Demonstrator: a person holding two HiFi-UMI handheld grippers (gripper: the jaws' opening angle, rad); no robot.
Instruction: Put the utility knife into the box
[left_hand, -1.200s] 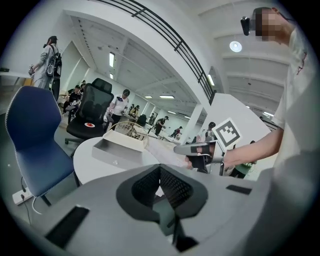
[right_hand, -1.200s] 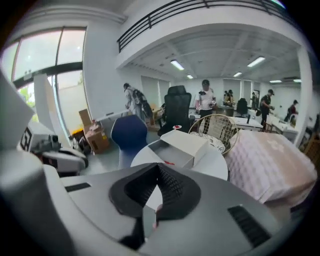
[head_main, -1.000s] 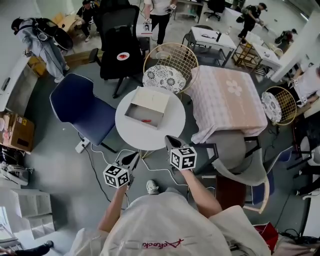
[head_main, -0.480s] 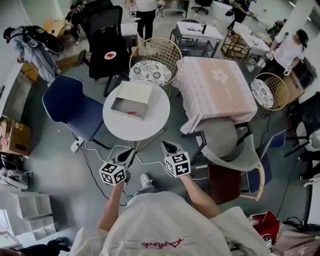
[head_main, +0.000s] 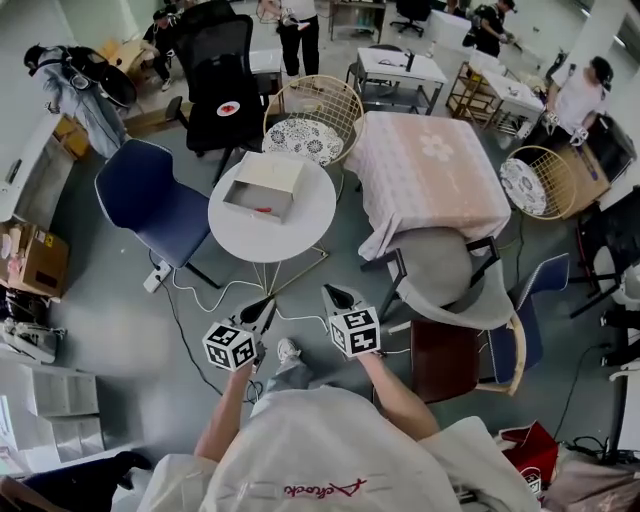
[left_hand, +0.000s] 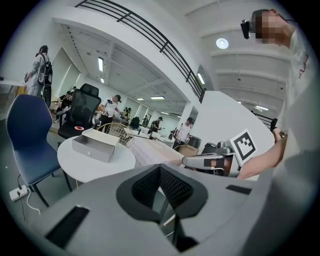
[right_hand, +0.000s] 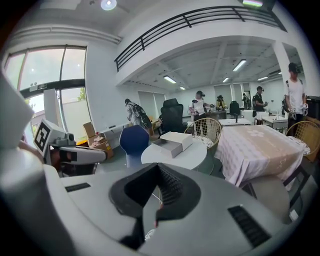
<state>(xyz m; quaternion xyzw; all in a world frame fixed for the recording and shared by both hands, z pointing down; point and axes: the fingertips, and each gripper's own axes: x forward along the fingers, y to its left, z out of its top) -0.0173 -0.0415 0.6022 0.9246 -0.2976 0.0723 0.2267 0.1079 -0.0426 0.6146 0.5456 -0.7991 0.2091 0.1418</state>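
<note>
An open grey-white box (head_main: 262, 186) stands on the round white table (head_main: 285, 240), and a small red thing (head_main: 262, 209), apparently the utility knife, lies inside it. Both grippers hang over the floor, well short of the table. My left gripper (head_main: 266, 308) is shut and holds nothing. My right gripper (head_main: 334, 295) is also shut and empty. In the left gripper view the closed left gripper (left_hand: 160, 171) points at the box (left_hand: 95, 145) on the table (left_hand: 100, 165). From the right gripper (right_hand: 159, 172) the box (right_hand: 172, 143) shows far ahead.
A blue chair (head_main: 150, 205) stands left of the table, a wicker chair (head_main: 312, 125) behind it, a pink-clothed table (head_main: 425, 170) to its right. A grey armchair (head_main: 450, 285) is near my right arm. Cables (head_main: 195, 300) trail on the floor. People stand at the back.
The table and box have drifted left and farther from the grippers, as the person stepped back. Both grippers stay shut and empty, side by side.
</note>
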